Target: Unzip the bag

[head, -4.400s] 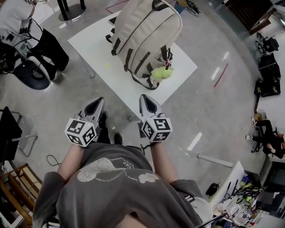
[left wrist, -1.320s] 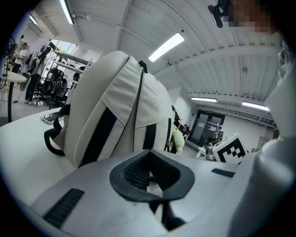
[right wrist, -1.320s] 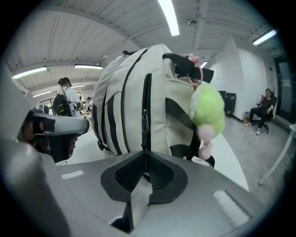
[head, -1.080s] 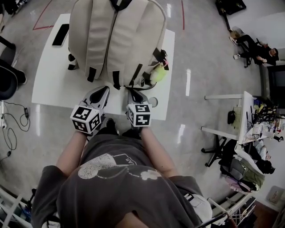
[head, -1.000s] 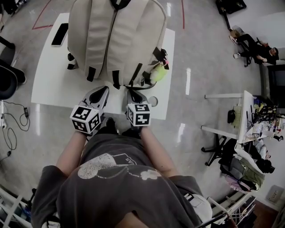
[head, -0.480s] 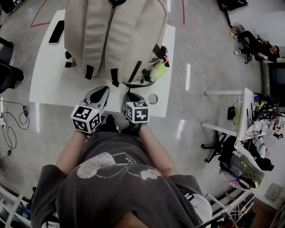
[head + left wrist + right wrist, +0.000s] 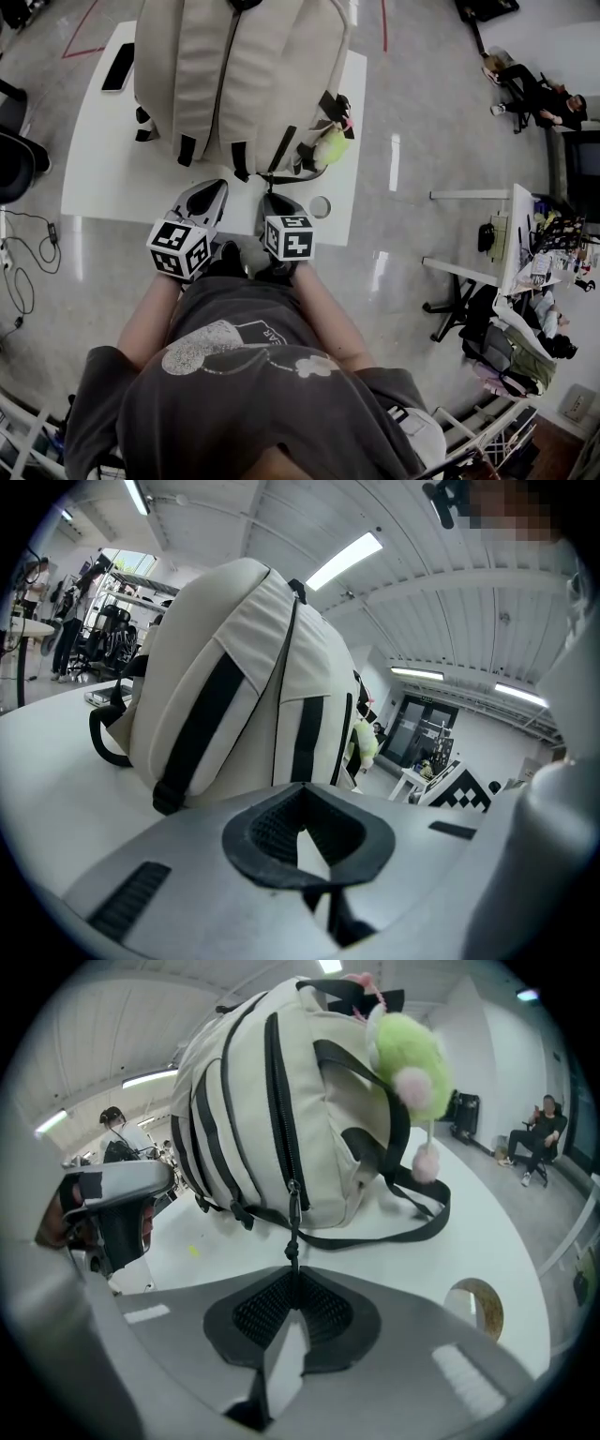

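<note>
A beige backpack (image 7: 239, 75) with black straps lies on the white table (image 7: 103, 178); it also fills the left gripper view (image 7: 244, 686) and the right gripper view (image 7: 281, 1101). My right gripper (image 7: 272, 197) is at the bag's near end. In its own view the right gripper (image 7: 292, 1274) is shut on the black zipper pull cord (image 7: 293, 1227), which hangs from a closed zipper. My left gripper (image 7: 214, 187) sits beside it, a little short of the bag. Seen in its own view, the left gripper (image 7: 300, 810) is shut with nothing in it.
A green plush charm (image 7: 330, 145) hangs off the bag's right side, with a black strap loop (image 7: 412, 1227) below it. A dark phone (image 7: 119, 67) lies at the table's far left. A round hole (image 7: 320, 206) sits in the table's near right corner. People sit far right.
Since several seconds ago both grippers came from over the floor up to the table's near edge at the bag. Over the last second the right gripper dipped slightly; the left stayed still.
</note>
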